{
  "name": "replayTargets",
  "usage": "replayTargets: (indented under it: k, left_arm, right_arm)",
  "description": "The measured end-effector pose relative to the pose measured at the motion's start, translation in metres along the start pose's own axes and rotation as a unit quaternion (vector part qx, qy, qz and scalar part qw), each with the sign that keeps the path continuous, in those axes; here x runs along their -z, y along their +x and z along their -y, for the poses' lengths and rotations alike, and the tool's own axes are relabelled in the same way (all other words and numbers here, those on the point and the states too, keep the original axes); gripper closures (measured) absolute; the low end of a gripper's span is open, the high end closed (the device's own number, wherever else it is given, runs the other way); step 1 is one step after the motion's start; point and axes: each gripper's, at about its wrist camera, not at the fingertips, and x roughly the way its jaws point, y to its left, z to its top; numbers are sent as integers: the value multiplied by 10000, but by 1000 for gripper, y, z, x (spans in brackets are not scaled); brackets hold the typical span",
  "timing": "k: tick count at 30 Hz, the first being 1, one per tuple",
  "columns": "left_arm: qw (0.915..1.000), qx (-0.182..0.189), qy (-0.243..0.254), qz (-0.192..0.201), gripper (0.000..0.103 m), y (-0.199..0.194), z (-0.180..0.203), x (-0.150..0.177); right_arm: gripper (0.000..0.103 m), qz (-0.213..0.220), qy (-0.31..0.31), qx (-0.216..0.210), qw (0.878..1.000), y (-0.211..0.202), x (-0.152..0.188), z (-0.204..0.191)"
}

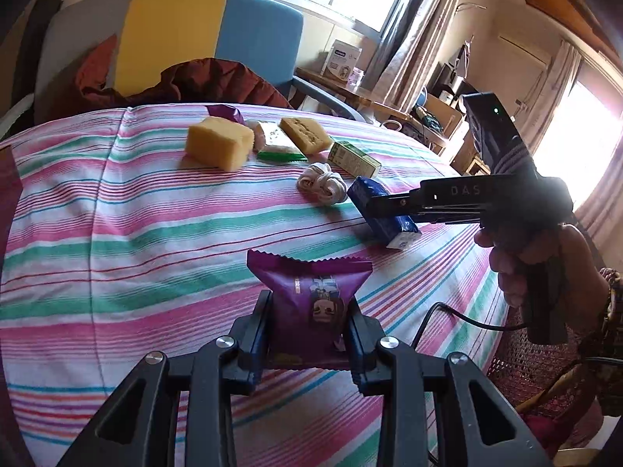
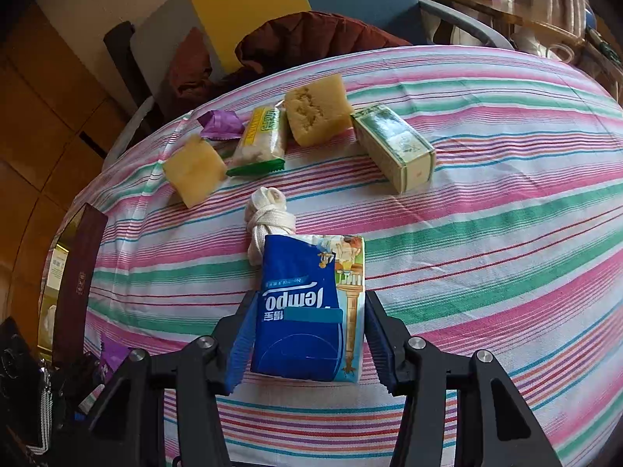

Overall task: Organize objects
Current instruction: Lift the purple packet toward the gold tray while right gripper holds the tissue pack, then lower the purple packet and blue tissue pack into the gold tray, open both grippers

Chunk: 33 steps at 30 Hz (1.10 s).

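My left gripper [image 1: 309, 311] is shut on a purple snack packet [image 1: 311, 295], held upright over the striped cloth [image 1: 117, 214]. My right gripper [image 2: 309, 303] is shut on a blue Tempo tissue pack [image 2: 303, 311], its blue pads against the pack's long sides. In the left wrist view that right gripper [image 1: 375, 204], in a person's hand [image 1: 518, 260], holds the tissue pack [image 1: 389, 222] tilted, low over the cloth. A knotted white cord [image 2: 268, 214] lies just beyond the pack.
Further back on the cloth [image 2: 506, 194] lie two yellow sponge blocks [image 2: 194, 173] [image 2: 317, 111], a green snack bar [image 2: 263, 138], a green box [image 2: 393, 146] and a purple wrapper [image 2: 220, 124]. A colourful chair [image 1: 175, 39] with a dark red jacket [image 1: 218, 81] stands behind. A dark box [image 2: 80, 268] stands at the left edge.
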Motion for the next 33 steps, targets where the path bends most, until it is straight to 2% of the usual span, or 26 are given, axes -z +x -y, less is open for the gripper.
replayTargets:
  k: [2, 9, 18, 21, 24, 28, 33]
  left_arm:
    - [9999, -41, -95, 102, 69, -15, -6, 3]
    - [9975, -236, -396, 534, 69, -63, -31, 2]
    - [9870, -672, -1101, 962, 69, -118, -88, 2]
    - [9809, -894, -1385, 1036, 69, -134, -115, 5]
    - [9713, -1148, -1723, 1174, 69, -153, -145, 10]
    - [9521, -1486, -2309, 1345, 69, -179, -191, 14]
    - [9347, -1811, -2784, 1265, 69, -192, -237, 22]
  right_arm:
    - [50, 34, -165, -122, 9998, 0, 1, -9]
    - [50, 117, -788, -127, 9967, 3, 10, -39]
    - [50, 266, -1130, -216, 9930, 2, 21, -55]
    - [50, 406, -1339, -249, 9898, -2, 25, -68]
    - [50, 540, -1436, -324, 9876, -7, 29, -81]
    - [50, 634, -1366, -504, 9873, -12, 34, -98]
    - [50, 610, -1366, -789, 9856, -12, 41, -129]
